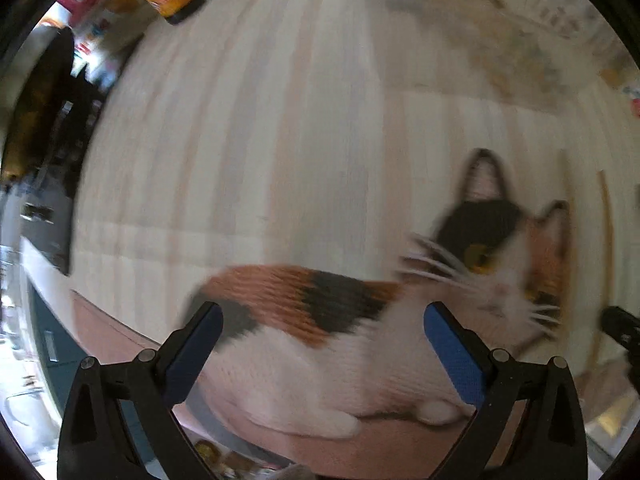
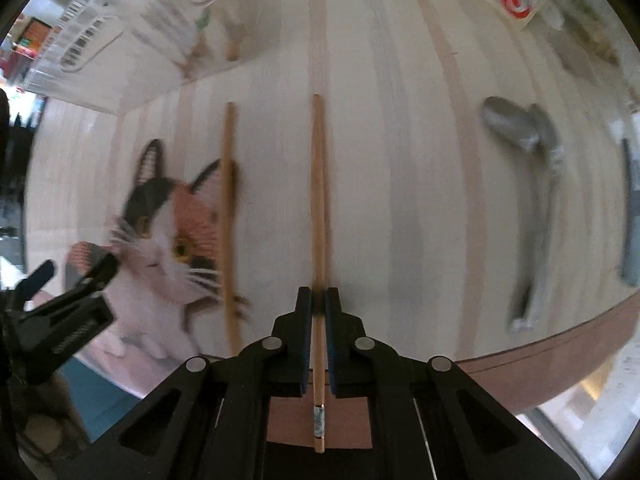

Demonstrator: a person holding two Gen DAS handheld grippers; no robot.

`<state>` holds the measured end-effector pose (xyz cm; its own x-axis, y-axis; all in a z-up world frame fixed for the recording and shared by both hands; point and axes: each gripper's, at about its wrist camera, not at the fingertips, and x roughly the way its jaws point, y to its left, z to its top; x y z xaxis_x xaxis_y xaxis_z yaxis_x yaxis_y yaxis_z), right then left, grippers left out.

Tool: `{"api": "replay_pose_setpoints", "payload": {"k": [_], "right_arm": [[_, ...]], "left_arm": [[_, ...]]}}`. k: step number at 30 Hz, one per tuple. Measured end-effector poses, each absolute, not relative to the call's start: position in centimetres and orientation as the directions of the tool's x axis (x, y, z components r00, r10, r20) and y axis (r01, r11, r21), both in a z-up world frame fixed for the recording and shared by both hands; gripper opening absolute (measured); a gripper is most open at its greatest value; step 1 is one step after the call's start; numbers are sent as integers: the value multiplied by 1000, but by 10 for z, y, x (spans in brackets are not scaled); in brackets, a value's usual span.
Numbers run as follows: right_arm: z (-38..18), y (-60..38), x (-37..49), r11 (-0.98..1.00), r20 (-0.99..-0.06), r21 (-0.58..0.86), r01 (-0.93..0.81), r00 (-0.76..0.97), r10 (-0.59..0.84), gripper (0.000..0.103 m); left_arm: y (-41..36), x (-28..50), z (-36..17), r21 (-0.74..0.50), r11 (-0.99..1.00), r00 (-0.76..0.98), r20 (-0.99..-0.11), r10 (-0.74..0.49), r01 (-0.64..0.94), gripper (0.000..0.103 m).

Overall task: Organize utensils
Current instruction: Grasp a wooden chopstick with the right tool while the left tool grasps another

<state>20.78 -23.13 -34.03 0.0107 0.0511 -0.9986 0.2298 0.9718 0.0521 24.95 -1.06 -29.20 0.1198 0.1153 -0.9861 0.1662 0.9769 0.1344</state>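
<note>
Right gripper (image 2: 318, 300): closed on a wooden chopstick (image 2: 319, 200), pinched near its decorated butt end; shaft running straight ahead along the finger line, tip pointing away over the pale striped table (image 2: 420, 160). Whether lifted or resting on the surface: cannot tell.

Second chopstick (image 2: 229, 216): lying on the table just left of the held one, roughly parallel, long axis also pointing away from the gripper; overlapping the right edge of the cat-picture mat (image 2: 160, 248). Nearer the right gripper than the left; reached by a short sideways shift to the left with no turn of the wrist, judging by the matched axes.

Grey spoon (image 2: 536, 200): well to the right, bowl far, handle near; blurred. Another dark utensil at the far right edge, too cut off to name.

Left gripper (image 1: 323, 320): spread wide, holding nothing, hovering over the cat-picture mat (image 1: 320, 340). Seen also at the lower left of the right wrist view.

Rear left: white wire rack (image 2: 88, 32), possible destination.
</note>
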Motion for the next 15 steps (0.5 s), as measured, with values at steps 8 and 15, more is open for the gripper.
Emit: {"api": "replay_pose_setpoints", "payload": {"k": [8,15], "right_arm": [[-334,-287,189,942,-999,45,332,-13,52,7],[-327,-297,180,936,-998,52,347,-2,56,7]], "left_arm": [[-92,234,-280,-63,941,57,-995,-87,331,93],[-122,223,-294,-13,908,62,-997,-43,420,14]]}}
